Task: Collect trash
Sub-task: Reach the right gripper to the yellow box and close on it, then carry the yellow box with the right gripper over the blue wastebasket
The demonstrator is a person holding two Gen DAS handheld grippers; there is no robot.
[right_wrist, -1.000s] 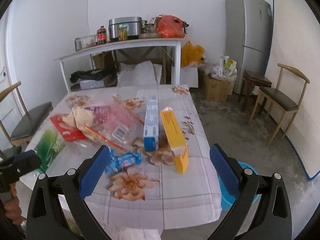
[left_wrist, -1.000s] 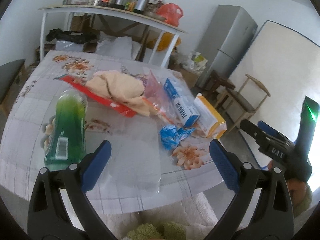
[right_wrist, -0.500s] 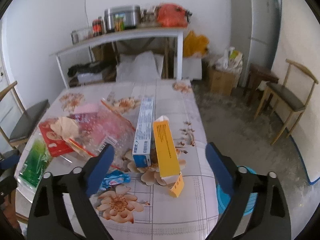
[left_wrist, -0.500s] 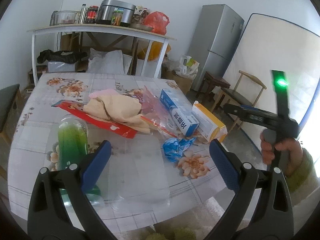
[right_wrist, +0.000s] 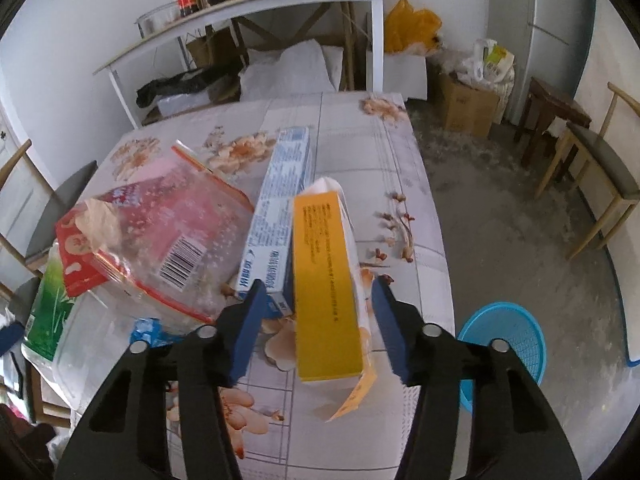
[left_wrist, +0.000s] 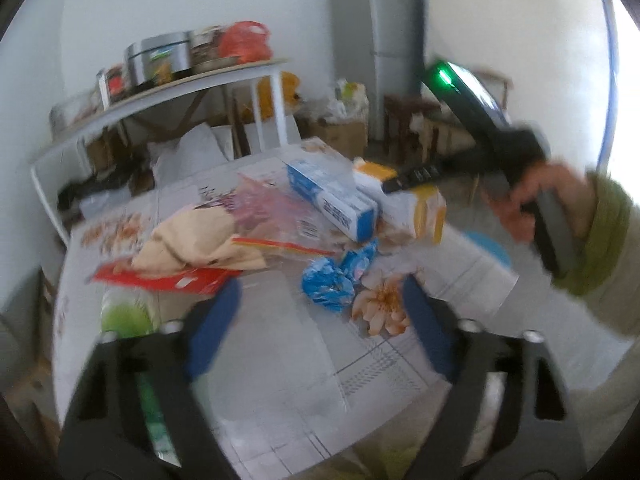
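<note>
Trash covers my desk, a floral-patterned tabletop, and nothing looks collected yet: the round blue plastic basket on the floor at four o'clock of the right view shows only bare mesh where I can see into it.

My right tongs straddle the long yellow cardboard box, whose torn flap hangs over the near desk edge. Their jaws have just been closing, with the box between them, but a gap shows on both sides, so the pads are not pressing on it yet. By my reckoning this box is the first piece to go.

My left tongs hang released over the near side of the desk, jaws just narrowed with nothing between them; the crumpled blue foil wrapper lies just beyond, at twelve o'clock.

Still left: the long blue-and-white carton touching the yellow box at its nine o'clock, the clear pink zip bag with a barcode, the flat red packet under it, the crumpled beige paper, and the green bottle at the left view's eight o'clock. So nearly the whole job remains, I judge.
</note>
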